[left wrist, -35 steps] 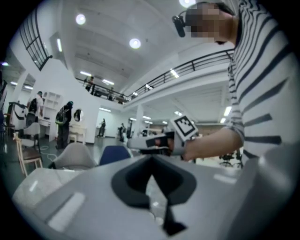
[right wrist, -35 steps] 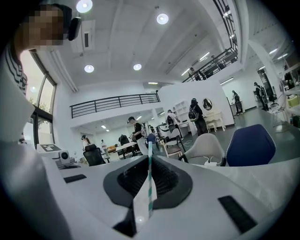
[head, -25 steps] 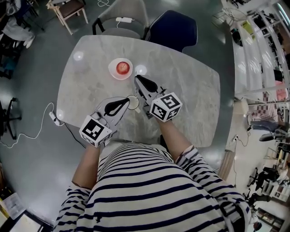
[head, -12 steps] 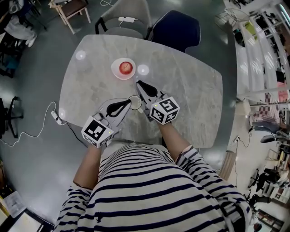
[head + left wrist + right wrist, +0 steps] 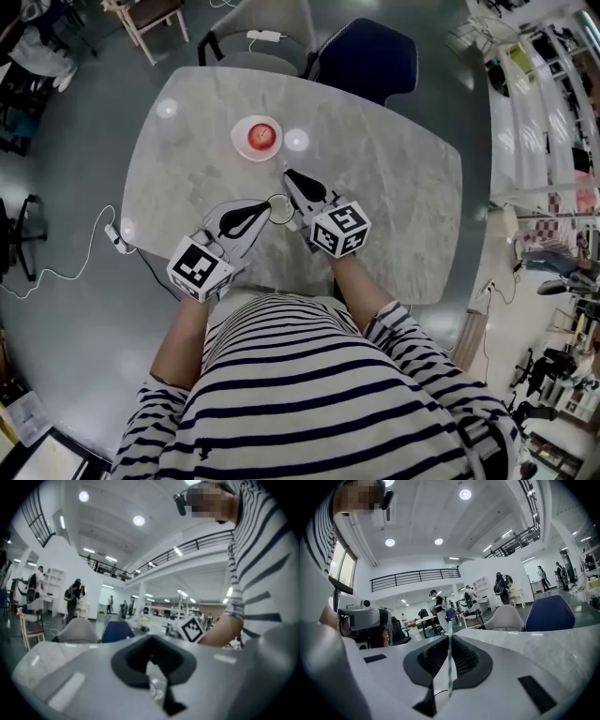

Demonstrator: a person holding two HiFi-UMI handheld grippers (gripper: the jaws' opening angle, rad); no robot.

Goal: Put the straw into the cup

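The right gripper [image 5: 449, 667] pinches a green-and-white striped straw [image 5: 450, 641] upright between its jaws, a blue chair [image 5: 548, 613] beyond the table [image 5: 562, 644]

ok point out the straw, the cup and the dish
straw [image 5: 449, 663]: right gripper view, middle of its striped shaft
cup [image 5: 278, 209]: head view, its open top
dish [image 5: 237, 141]: head view, its left rim

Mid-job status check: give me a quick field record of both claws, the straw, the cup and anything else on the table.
left claw: shut on cup
right claw: shut on straw
straw: green-and-white striped, upright between the jaws
cup: clear, between the two claws, over the table
straw in cup: cannot tell; the straw does not show in the head view
other: bowl with a red item, farther across the table, apart from both claws
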